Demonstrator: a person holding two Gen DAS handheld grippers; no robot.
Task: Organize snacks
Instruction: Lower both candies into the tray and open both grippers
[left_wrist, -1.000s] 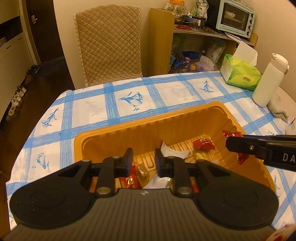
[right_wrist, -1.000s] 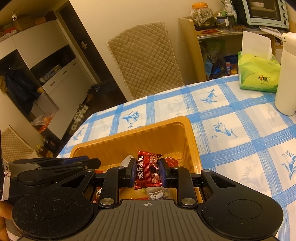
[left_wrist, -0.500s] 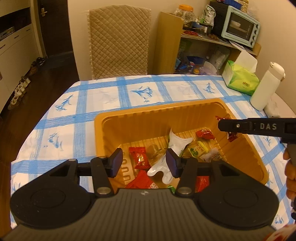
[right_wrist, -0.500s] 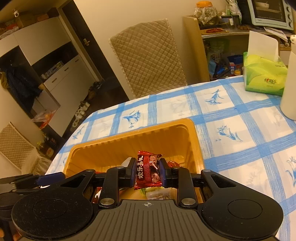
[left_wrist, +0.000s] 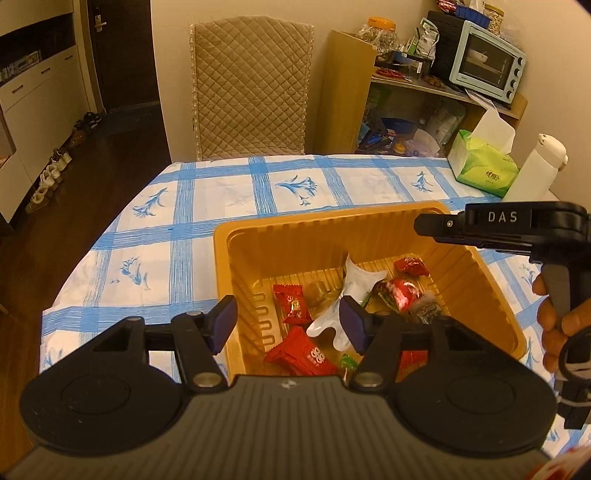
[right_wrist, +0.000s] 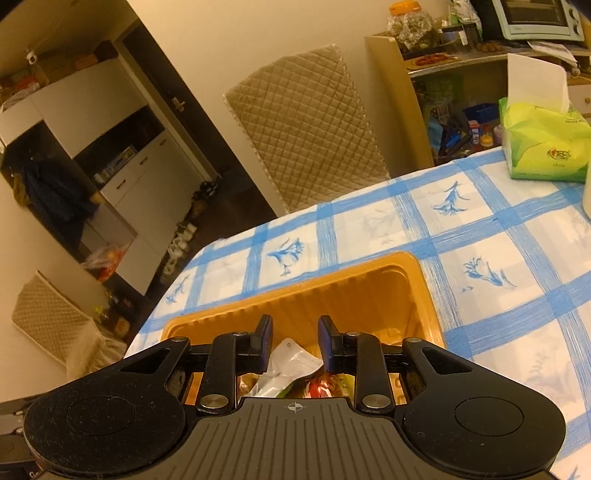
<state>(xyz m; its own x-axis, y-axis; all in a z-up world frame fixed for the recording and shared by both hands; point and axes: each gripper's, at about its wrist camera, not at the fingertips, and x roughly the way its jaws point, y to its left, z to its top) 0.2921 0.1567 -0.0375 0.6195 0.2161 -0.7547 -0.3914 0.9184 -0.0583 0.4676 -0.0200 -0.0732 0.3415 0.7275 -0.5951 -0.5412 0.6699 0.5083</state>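
An orange plastic tray (left_wrist: 236, 266) sits on the blue-checked tablecloth and holds several wrapped snacks: red packets (left_wrist: 293, 304), a white wrapper (left_wrist: 354, 280) and a red foil candy (left_wrist: 400, 291). My left gripper (left_wrist: 288, 325) is open and empty above the tray's near left side. My right gripper (right_wrist: 294, 341) is open and empty over the tray (right_wrist: 354, 291), with the white wrapper (right_wrist: 286, 365) below it. The right gripper also shows in the left wrist view (left_wrist: 419, 225), above the tray's far right rim.
A green tissue box (left_wrist: 484, 170) and a white bottle (left_wrist: 535, 170) stand at the table's far right. A quilted chair (left_wrist: 251, 88) is behind the table. A shelf with a toaster oven (left_wrist: 487, 61) stands at the back right. The table's left edge drops to dark floor.
My right gripper opened and let go of the red snack packet, which dropped into the tray. My left gripper opened wider and pulled back and up from the tray.
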